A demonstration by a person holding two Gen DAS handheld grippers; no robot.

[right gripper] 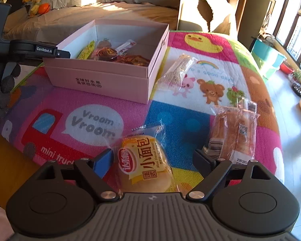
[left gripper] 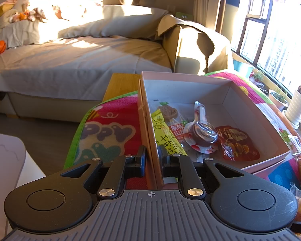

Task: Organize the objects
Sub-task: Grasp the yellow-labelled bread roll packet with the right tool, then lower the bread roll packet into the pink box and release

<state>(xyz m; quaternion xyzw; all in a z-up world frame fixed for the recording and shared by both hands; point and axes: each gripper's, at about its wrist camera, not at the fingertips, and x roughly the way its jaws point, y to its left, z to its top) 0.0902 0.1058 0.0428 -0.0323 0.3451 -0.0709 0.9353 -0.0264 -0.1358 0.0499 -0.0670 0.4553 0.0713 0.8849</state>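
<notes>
Where sunlight falls, snack packets (left gripper: 237, 143) inside pink box (right gripper: 102, 76).

The left gripper (left gripper: 152, 156) points forward and downward, its fingers (left gripper: 140, 160) drawn close on a thin upright box wall (left gripper: 150, 140) that stands between them, one finger on each face. The right gripper (right gripper: 153, 160) tilts more steeply down with its fingers (right gripper: 103, 161) spread wide, a wrapped bun (right gripper: 146, 160) lying between them, pressed by neither.
</notes>
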